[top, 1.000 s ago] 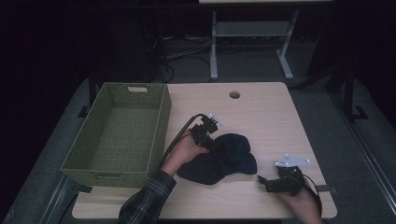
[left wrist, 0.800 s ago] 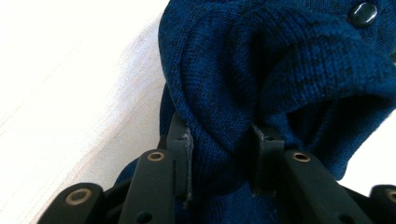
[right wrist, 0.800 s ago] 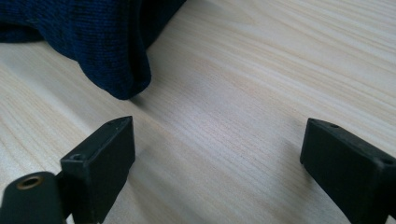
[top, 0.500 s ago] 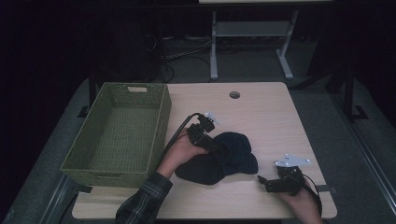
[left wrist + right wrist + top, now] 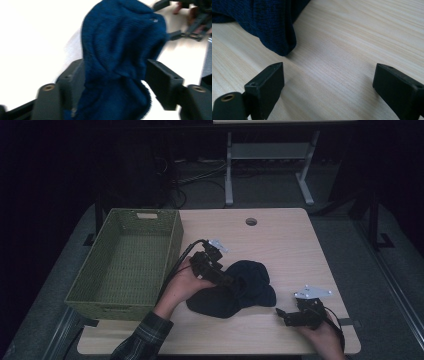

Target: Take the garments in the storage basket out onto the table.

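A dark blue knitted cloth [image 5: 235, 290] lies in a soft heap on the desk [image 5: 285, 245]. It sits near the front edge of the desk, about in the middle between the left and right edges. One fold of it is bunched up higher than the rest.

The left hand-held gripper [image 5: 231, 281] is at that raised fold, on the left side of the heap. In the left gripper view the blue cloth [image 5: 120, 57] hangs between the two black jaws. The jaws have just been opening, and now they stand wide apart. The cloth fills most of the gap and touches the left jaw, but the pads do not squeeze it. The picture there is a bit blurry.

The right hand-held gripper [image 5: 282, 315] rests near the front right corner of the desk, just beside the right end of the cloth. Its jaws are wide open with nothing between them, just bare wood. In the right gripper view a corner of the cloth [image 5: 269, 27] lies a little ahead of the left jaw, not touching it.

A green woven basket [image 5: 80, 297] stands along the left edge of the desk, close to the left hand [image 5: 182, 285]. A small round hole [image 5: 251, 221] is in the desk near its back edge.
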The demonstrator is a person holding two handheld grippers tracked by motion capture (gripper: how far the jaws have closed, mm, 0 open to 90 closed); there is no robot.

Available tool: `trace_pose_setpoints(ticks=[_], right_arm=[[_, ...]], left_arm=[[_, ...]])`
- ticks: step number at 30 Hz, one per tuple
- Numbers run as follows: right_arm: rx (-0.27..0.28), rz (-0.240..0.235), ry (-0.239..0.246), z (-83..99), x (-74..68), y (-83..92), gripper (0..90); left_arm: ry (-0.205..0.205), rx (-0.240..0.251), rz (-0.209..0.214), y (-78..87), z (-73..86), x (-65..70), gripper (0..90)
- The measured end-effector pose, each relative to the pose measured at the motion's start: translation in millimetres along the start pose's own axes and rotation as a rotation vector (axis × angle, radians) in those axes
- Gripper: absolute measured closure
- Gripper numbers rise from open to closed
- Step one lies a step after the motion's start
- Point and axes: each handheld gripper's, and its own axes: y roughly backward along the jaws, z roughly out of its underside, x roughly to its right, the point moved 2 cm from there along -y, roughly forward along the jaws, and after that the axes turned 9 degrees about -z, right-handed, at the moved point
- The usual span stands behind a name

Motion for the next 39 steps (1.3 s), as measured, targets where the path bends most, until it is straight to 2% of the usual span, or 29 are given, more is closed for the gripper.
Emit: trace_pose_setpoints(ticks=[2, 6, 10, 11, 13, 14, 23, 26, 28, 30, 34, 35, 39], right_arm=[[0.000, 0.000, 0.000, 0.0, 0.0, 0.0, 9.9], [0.000, 0.000, 0.001, 0.0, 0.1, 0.0, 9.9], [0.000, 0.001, 0.002, 0.0, 0.1, 0.1, 9.9], [0.001, 0.001, 0.001, 0.0, 0.1, 0.0, 9.9], [0.001, 0.000, 0.003, 0.0, 0.2, 0.0, 9.9], [0.001, -0.001, 0.001, 0.0, 0.0, 0.0, 9.9], [0.000, 0.001, 0.000, 0.0, 0.1, -0.1, 9.9], [0.000, 0.001, 0.001, 0.0, 0.1, -0.1, 9.9], [0.000, 0.001, 0.000, 0.0, 0.1, -0.1, 9.9], [0.000, 0.001, 0.000, 0.0, 0.1, -0.1, 9.9], [0.000, 0.001, 0.000, 0.0, 0.1, -0.1, 9.9], [0.000, 0.001, 0.000, 0.0, 0.1, -0.1, 9.9], [0.001, 0.001, -0.001, 0.0, 0.0, -0.1, 9.9]], left_arm=[[-0.008, -0.006, 0.009, 2.1, 5.7, 4.1, 46.9], [-0.029, -0.005, 0.027, 0.8, 18.2, 13.0, 59.4], [-0.033, -0.020, 0.055, -6.9, 30.7, 19.6, 73.7], [-0.034, -0.017, 0.063, -10.2, 34.7, 21.6, 76.5], [-0.035, -0.004, 0.071, -13.5, 40.0, 23.8, 88.1], [-0.037, -0.005, 0.086, -16.0, 43.7, 25.3, 89.9], [-0.071, -0.001, 0.090, -34.2, 61.0, 40.0, 90.0], [-0.087, -0.028, 0.086, -44.2, 66.2, 43.3, 90.0], [-0.100, -0.046, 0.063, -49.5, 68.9, 44.5, 90.0], [-0.100, -0.057, 0.063, -53.5, 70.4, 44.8, 90.0], [-0.140, -0.101, 0.015, -61.8, 73.9, 45.2, 90.0], [-0.151, -0.102, 0.013, -63.6, 75.3, 44.7, 90.0], [-0.118, -0.086, 0.036, -64.2, 76.9, 42.5, 90.0]])
